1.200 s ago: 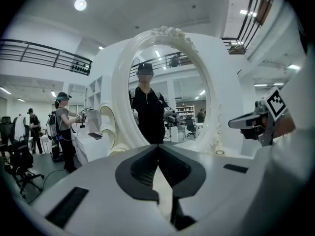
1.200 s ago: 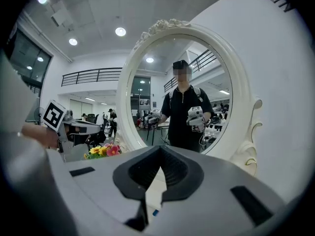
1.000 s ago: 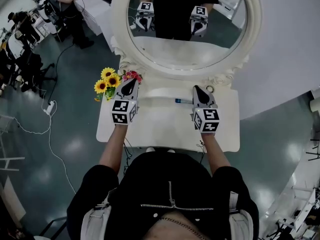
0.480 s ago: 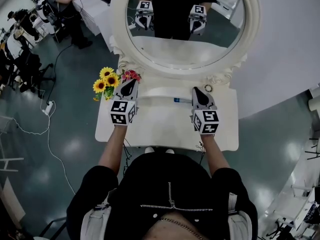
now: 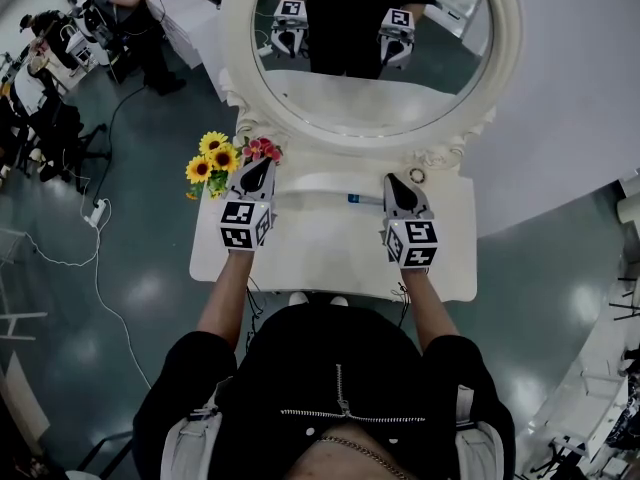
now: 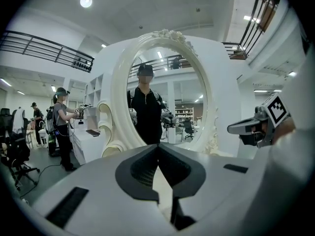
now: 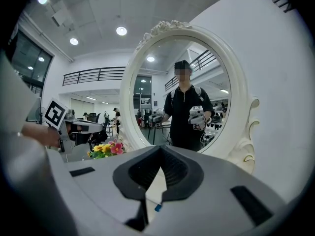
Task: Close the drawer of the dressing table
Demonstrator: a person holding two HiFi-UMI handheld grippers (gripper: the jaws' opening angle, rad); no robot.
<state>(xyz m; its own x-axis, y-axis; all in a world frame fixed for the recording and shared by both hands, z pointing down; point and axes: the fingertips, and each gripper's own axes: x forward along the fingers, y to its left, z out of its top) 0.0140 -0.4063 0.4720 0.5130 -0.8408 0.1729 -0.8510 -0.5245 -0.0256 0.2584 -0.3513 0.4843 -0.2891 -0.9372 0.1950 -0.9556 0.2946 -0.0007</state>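
The white dressing table (image 5: 330, 258) stands in front of me, with its oval mirror (image 5: 372, 48) at the back. A curved white ledge (image 5: 330, 185) juts out under the mirror; I cannot tell whether it is the drawer front. My left gripper (image 5: 258, 165) hovers over the table's left side, shut and empty. Over the right side my right gripper (image 5: 398, 180) is likewise shut on nothing. In the left gripper view the jaws (image 6: 157, 146) meet at the tip. The right gripper (image 7: 160, 149) shows the same in its own view. Both face the mirror.
A bunch of yellow and pink flowers (image 5: 218, 160) sits at the table's back left corner. A small blue-tipped item (image 5: 355, 200) lies between the grippers, and a small ring (image 5: 417, 177) lies at the back right. People and chairs (image 5: 50, 78) are at the far left; a power strip (image 5: 98, 215) and cables lie on the floor.
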